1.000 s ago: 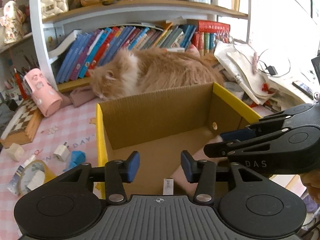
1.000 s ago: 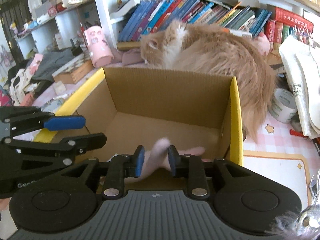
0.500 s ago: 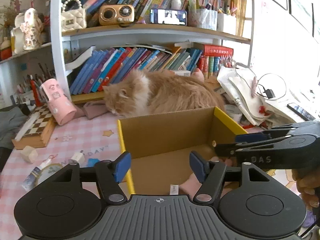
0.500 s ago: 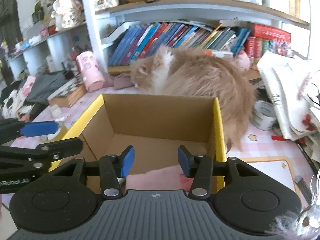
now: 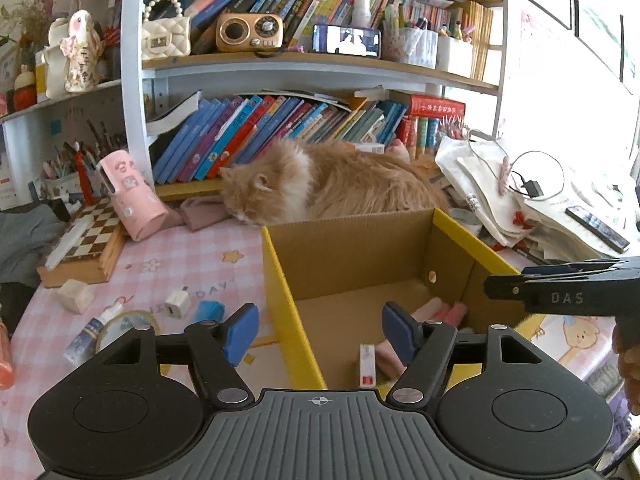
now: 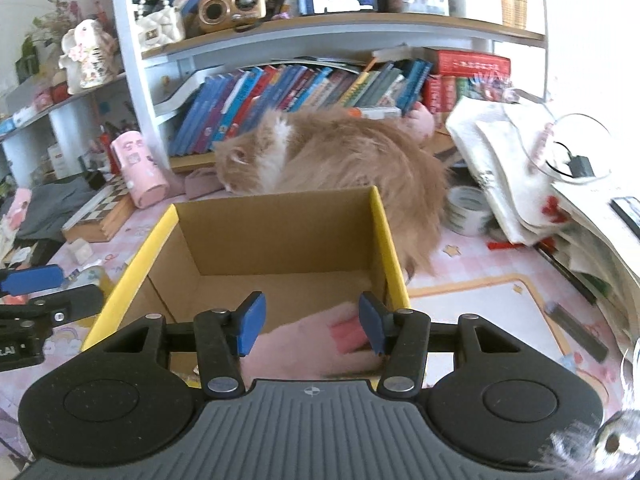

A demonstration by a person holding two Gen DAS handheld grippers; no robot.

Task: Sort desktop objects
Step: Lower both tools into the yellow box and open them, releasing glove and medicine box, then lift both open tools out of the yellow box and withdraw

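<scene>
A cardboard box with yellow rims (image 5: 280, 280) (image 6: 380, 224) stands on the pink checked desk. A pink soft item (image 5: 436, 312) (image 6: 304, 340) and a small white-and-red packet (image 5: 367, 364) lie on its floor. My left gripper (image 5: 320, 334) is open and empty, above the box's left wall. My right gripper (image 6: 308, 326) is open and empty, above the box's near edge and over the pink item. Left of the box lie a white charger plug (image 5: 177, 302), a blue item (image 5: 208, 311), a small spray bottle (image 5: 90, 330) and a white cube (image 5: 76, 296).
An orange cat (image 5: 336, 188) (image 6: 332, 156) lies right behind the box, before a bookshelf. A pink cup (image 5: 132, 196) and a chessboard (image 5: 84, 244) sit at the left. A tape roll (image 6: 468, 210), papers, cables and a phone (image 5: 596, 228) pile up at the right.
My right gripper opened and let the pink item fall into the box, then drew back and up. My left gripper opened wider and pulled back, shifting left.
</scene>
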